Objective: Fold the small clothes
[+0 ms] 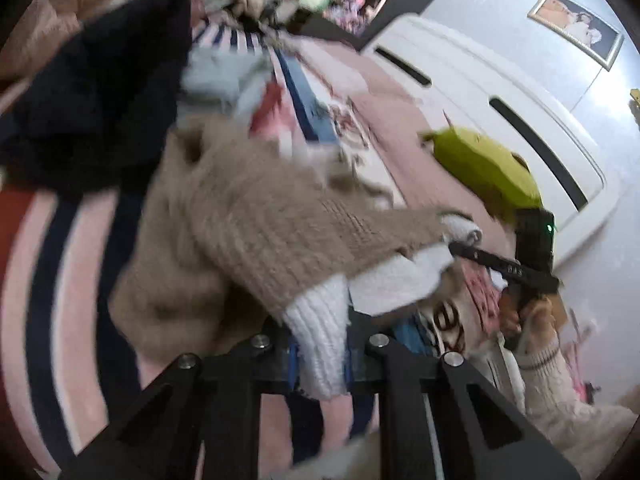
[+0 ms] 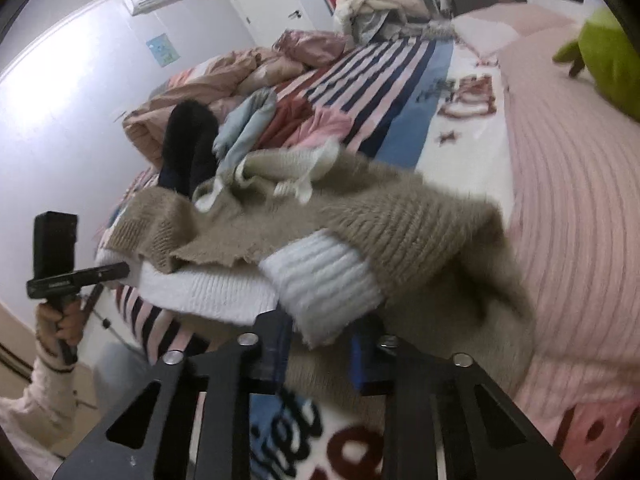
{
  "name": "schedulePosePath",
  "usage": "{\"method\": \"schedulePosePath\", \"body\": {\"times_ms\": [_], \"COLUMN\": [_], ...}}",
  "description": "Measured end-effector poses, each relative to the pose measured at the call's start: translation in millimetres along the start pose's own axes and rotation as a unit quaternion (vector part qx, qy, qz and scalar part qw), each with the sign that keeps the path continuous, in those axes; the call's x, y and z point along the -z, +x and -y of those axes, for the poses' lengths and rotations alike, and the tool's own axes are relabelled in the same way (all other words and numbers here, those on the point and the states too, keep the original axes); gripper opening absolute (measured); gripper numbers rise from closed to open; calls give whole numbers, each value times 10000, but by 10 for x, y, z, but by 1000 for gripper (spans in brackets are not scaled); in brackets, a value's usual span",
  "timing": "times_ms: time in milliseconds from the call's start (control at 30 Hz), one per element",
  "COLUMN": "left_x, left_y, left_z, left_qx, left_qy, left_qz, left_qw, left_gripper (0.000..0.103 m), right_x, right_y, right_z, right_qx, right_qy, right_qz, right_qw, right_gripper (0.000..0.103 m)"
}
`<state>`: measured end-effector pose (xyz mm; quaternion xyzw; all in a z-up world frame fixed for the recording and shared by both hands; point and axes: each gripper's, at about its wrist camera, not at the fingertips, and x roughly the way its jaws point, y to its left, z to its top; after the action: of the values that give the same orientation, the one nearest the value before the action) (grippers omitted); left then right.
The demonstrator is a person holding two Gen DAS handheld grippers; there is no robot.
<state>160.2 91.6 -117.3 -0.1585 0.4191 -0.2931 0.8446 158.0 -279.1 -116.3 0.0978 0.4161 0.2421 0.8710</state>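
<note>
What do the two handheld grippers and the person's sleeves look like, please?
Both grippers are matte black, angular frames with triangular cut-outs, silver screws and blue finger pads. The right gripper carries a black box with a green light. The left gripper bears small white lettering. The sleeves are cream cable-knit with a dark stripe.

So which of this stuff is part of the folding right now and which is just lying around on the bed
In the job:
- beige sweater, held by both cuffs
- left gripper, shut on one white cuff
- right gripper, shut on the other white cuff

Lying about:
- black garment
- light blue garment
- pink garment
- green plush
- striped bedspread
- duvet
</note>
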Motion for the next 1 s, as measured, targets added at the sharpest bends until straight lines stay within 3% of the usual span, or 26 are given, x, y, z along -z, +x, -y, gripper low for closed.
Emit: {"method": "schedulePosePath", "body": {"times_ms": [67, 167, 433, 500, 533, 567, 667, 733, 867, 933, 1000], "left_x": [-209, -515, -1053, -1139, -1150, -1141, -998, -783, -164, 60, 221], "left_y": [-42, 4, 407, 417, 363, 303, 105, -30, -251, -262, -167], "left_z": [-49, -129, -561, -645, -717, -774, -927, -971, -1002, -1014, -968], "left_qx": [41, -253, -429, -516, -640, -725, -458, -374, -401, -199, -47], "left_qy": [-127, -65, -359, -365, -394, -470, -667, -662, -657, -732, -799], "left_qz": [297, 571, 677, 752, 844, 954, 912, 722, 543, 381, 205], "left_qw": [9995, 9980, 9961, 9952, 9936, 9917, 9925, 9945, 9956, 9964, 9966], "left_gripper": [13, 13, 18, 42, 67, 79, 81, 84, 95, 95, 95], "right_x": [-164, -423, -878, -990, -1025, -1041, -1037, -946, -458, -128, 201], "right_y": [13, 109, 461, 515, 533, 545, 517, 345, -21, -123, -158], "right_z": [13, 89, 289, 377, 417, 463, 559, 554, 498, 515, 541], "right_qx": [163, 399, 907, 1166, 1380, 1531, 1668, 1591, 1381, 1163, 1304], "right_qy": [-4, 34, 85, 181, 225, 273, 289, 257, 204, 353, 559], "right_qz": [135, 229, 352, 462, 464, 443, 302, 427, 377, 172, 13], "right_qw": [9998, 9989, 9952, 9919, 9891, 9868, 9851, 9860, 9895, 9924, 9899], "right_gripper": [11, 8, 8, 10, 10, 10, 32, 63, 67, 75, 77]}}
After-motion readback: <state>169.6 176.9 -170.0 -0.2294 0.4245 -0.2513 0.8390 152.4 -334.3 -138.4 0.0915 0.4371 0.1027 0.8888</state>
